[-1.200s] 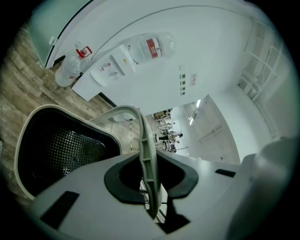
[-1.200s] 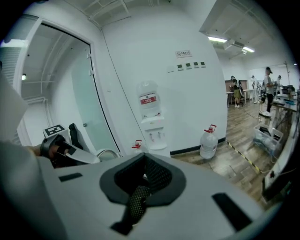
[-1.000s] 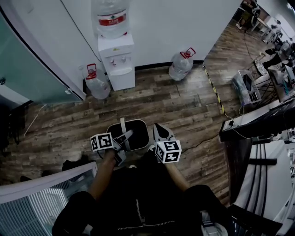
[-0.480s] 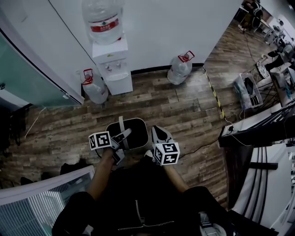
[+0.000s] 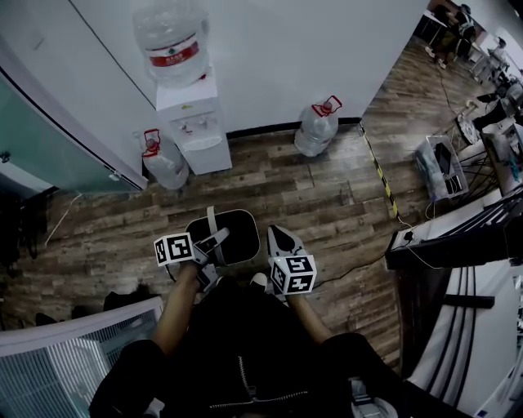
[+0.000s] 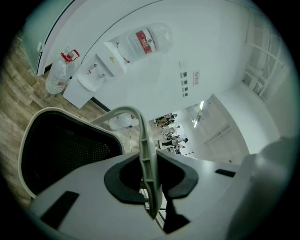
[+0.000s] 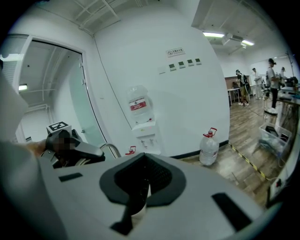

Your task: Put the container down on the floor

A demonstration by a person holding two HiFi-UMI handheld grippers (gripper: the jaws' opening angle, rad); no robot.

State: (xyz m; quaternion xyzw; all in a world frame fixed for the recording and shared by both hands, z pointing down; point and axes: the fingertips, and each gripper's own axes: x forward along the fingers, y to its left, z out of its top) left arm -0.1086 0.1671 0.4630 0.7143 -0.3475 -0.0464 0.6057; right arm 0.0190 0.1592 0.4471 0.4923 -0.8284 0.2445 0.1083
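Notably, the red label (image 5: 173, 51) on the dispenser bottle (image 5: 163, 24) is illegible.

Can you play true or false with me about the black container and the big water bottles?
1. The left gripper is clamped on the container's handle. True.
2. The water dispenser has nothing on top. False: a big bottle sits on it.
3. Two water jugs stand on the floor by the wall. True.
4. The floor is blue carpet. False: it is wooden planks.
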